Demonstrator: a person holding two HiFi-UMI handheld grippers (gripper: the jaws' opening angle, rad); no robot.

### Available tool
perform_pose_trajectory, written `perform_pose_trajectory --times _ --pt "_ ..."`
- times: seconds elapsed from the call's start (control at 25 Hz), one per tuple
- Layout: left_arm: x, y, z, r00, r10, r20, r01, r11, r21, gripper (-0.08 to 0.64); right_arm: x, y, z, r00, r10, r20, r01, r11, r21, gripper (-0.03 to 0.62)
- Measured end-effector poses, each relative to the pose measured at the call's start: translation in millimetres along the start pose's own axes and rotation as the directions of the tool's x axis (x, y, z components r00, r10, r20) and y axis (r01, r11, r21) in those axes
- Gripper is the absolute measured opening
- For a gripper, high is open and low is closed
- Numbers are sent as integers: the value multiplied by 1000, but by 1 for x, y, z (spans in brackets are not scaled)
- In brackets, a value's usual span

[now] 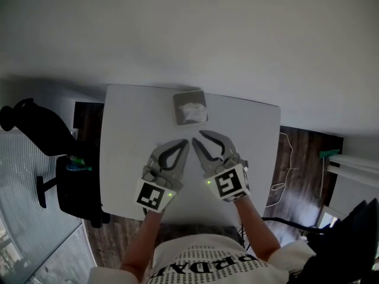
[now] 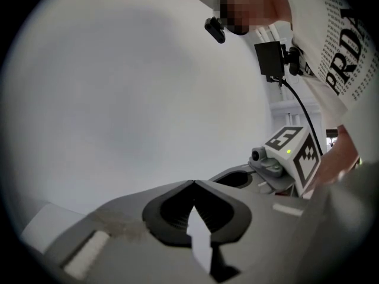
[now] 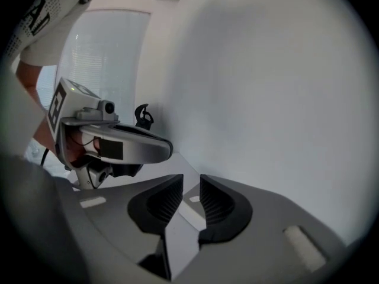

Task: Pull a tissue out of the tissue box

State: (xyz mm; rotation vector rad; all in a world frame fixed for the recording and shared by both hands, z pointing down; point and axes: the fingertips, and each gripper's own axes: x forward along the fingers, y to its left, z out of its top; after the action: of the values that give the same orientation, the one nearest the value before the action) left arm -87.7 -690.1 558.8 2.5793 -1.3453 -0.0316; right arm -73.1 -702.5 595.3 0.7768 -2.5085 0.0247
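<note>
- Table (image 1: 118, 158): white top with open room either side of the box. A chair (image 1: 65, 179) sits off its left edge.
- Tissue box (image 1: 190, 107): mid far edge. Don't shove it over.
- Left gripper (image 1: 186, 142): jaws together, empty. It could pin the box.
- Right gripper (image 1: 197, 136): jaws parted, nothing between, near the box.
- Tissue (image 1: 193, 112): white tuft on top. Pinch it and pull straight up.

A white table (image 1: 124, 158) stands against a bare pale wall (image 1: 189, 28); dark wood floor (image 1: 299, 152), black chair (image 1: 77, 194) (left side), bright window (image 3: 100, 46).
</note>
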Motion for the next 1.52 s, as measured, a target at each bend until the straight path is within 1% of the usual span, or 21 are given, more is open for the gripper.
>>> perform_pose_trajectory --times 0.08,0.24,0.48,0.64,0.8,0.92,1.12,1.16,1.24,1.28,1.32,1.52 --pt "6 9 -7 1000 2 -2 -2 1000 2 -9 13 -3 -8 1000 -12 6 12 1000 -18 88" --pt "16 25 -20 1000 16 -5 -16 1000 -24 -8 33 -8 -25 999 -19 -47 17 999 -44 100" --pt "22 40 -40 1000 26 -17 -27 998 -51 -8 56 -15 -46 994 -34 -100 26 997 -74 110" --pt "25 47 -56 999 32 -36 -35 997 -69 -8 69 -20 -64 987 -61 -147 41 991 -130 123" --pt "28 50 -64 999 33 -40 -36 996 -84 -8 78 -27 -76 981 -94 -171 63 983 -174 140" --pt "31 52 -67 999 31 -42 -35 995 -93 -9 84 -33 -83 978 -100 -183 67 982 -179 144" --pt "33 53 -74 998 26 -56 -32 993 -111 -8 92 -40 -92 973 -107 -203 75 984 -162 143" --pt "34 53 -75 998 25 -58 -32 993 -111 -8 93 -42 -93 973 -112 -203 80 984 -158 127" --pt "35 54 -75 998 25 -57 -31 994 -109 -8 94 -45 -94 972 -122 -198 91 983 -158 47" --pt "35 54 -76 998 25 -57 -31 994 -109 -8 94 -45 -95 973 -125 -195 94 983 -160 17" --pt "35 55 -77 998 24 -57 -30 994 -109 -9 93 -45 -94 973 -125 -193 94 983 -159 8" --pt "37 55 -81 998 21 -62 -28 993 -118 -9 93 -44 -95 973 -115 -200 83 984 -160 8"
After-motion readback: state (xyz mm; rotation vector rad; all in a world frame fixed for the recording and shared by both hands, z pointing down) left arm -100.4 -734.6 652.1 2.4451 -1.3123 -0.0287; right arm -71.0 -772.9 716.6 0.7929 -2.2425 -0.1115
